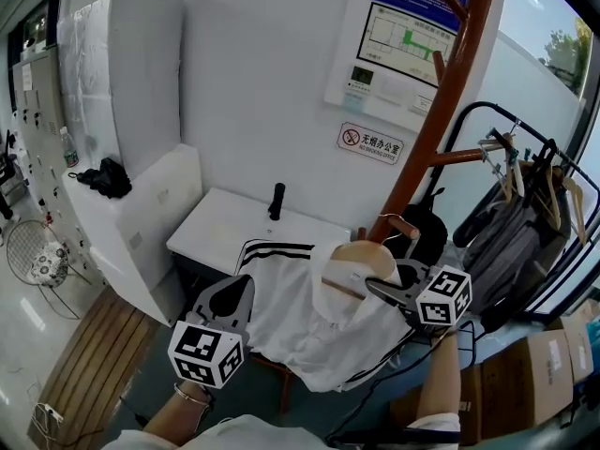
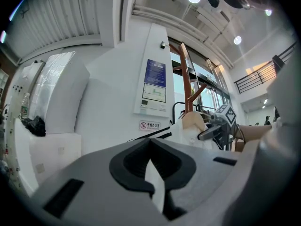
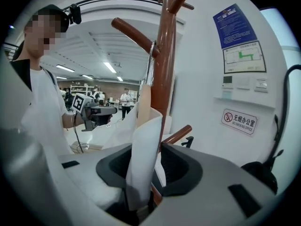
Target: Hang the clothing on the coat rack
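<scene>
A white shirt [image 1: 300,312] with black stripes hangs on a wooden hanger [image 1: 367,257], close to the brown wooden coat rack [image 1: 442,92]. In the right gripper view the hanger's metal hook [image 3: 150,62] reaches up to a peg [image 3: 134,31] of the rack. My left gripper [image 1: 239,293] is shut on a fold of the shirt [image 2: 155,182] at its lower left. At the hanger's shoulder, my right gripper [image 1: 377,289] stands open. The white collar [image 3: 143,149] and the wooden hanger end stand between its parted jaws [image 3: 148,147].
A white cabinet [image 1: 220,228] with a black cylinder [image 1: 277,201] stands against the wall behind the shirt. A black bag [image 1: 427,228] sits at the rack's foot. A metal clothes rail [image 1: 530,195] with hangers and grey clothes stands right, with cardboard boxes [image 1: 539,368] below.
</scene>
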The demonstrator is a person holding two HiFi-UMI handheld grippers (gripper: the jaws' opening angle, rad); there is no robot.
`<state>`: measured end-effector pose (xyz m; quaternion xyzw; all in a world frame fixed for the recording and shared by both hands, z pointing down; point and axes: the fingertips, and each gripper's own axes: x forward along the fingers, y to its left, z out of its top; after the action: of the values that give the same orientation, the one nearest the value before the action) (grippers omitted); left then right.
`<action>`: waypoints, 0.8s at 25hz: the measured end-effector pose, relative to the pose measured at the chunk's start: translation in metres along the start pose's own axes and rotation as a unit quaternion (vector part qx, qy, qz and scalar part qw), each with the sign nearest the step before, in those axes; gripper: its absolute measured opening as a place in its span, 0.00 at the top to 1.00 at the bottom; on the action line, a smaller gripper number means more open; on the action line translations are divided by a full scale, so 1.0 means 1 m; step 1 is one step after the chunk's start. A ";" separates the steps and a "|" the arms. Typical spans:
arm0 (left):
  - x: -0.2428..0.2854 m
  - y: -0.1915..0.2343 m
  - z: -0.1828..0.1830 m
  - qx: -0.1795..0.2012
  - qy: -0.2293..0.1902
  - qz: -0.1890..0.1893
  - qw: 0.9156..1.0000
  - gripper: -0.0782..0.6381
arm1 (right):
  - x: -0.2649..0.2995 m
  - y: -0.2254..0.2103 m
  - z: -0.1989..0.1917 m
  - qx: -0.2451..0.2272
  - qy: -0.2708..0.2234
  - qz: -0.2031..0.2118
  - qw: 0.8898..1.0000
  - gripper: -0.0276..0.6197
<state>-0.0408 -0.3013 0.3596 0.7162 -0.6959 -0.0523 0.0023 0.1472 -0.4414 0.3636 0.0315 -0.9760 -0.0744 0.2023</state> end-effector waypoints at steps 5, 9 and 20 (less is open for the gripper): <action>0.000 -0.003 -0.002 -0.004 0.000 -0.009 1.000 0.88 | -0.003 0.003 0.003 -0.010 -0.002 -0.020 1.000 0.64; 0.000 -0.006 -0.005 -0.009 0.003 -0.017 1.000 0.88 | -0.004 0.005 0.007 -0.019 0.003 -0.036 0.999 0.62; -0.005 -0.006 -0.013 -0.023 0.009 -0.035 0.999 0.88 | -0.022 0.010 0.026 -0.007 -0.028 -0.084 0.996 0.58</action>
<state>-0.0340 -0.2971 0.3724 0.7401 -0.6692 -0.0619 0.0237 0.1566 -0.4262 0.3332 0.1100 -0.9747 -0.0984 0.1681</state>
